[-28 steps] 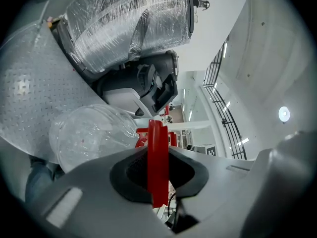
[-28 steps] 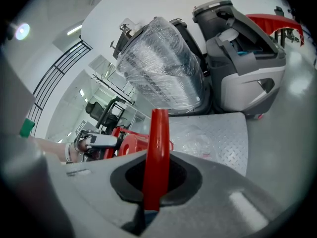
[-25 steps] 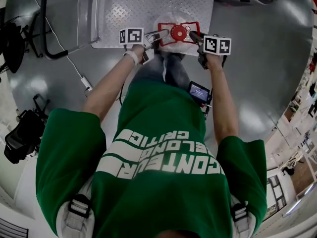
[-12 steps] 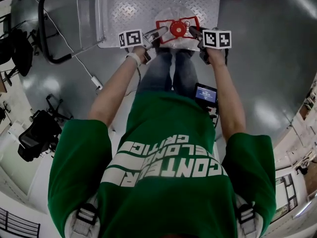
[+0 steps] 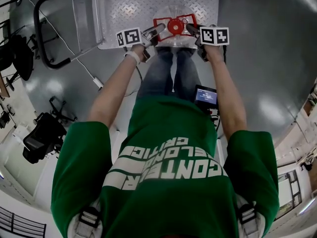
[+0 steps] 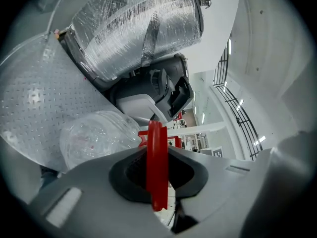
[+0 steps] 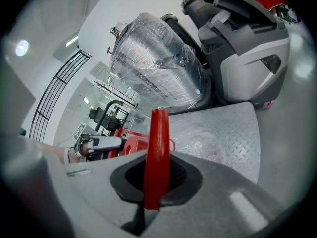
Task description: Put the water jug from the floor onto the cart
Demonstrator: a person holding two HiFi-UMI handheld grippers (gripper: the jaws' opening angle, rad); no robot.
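**Water jug gripped from both sides over the cart deck**

Found the water jug [image 6: 96, 138], clear-bodied with a red cap [image 5: 176, 26], over the near edge of the cart [image 5: 129, 6], toward the end away from the cart's push handle [image 5: 35, 31]. Could not establish contact between jug base and diamond-plate deck from any view.

Found the left gripper [image 5: 156, 31] clamped narrow on the jug's red handle [image 6: 157, 148], the thin bar upright between the jaws and pressed by both pads. Found the right gripper [image 5: 191, 29] closed tight on the opposite side of the same handle, jaws almost together with only the red bar between them. Noted both grippers reaching in across the cart's near edge, one on each side of the cap, marker cubes turned outward.

Noted, beyond the cart's far edge, a large item in clear stretch wrap [image 7: 153, 63] with a grey machine [image 7: 247, 48] just beside it. Noted a white cable [image 5: 97, 83] on the floor beside the cart, near the push-handle end, and black equipment [image 5: 42, 138] well apart from the cart. Noted a small lit screen [image 5: 205, 95] at the person's waist.
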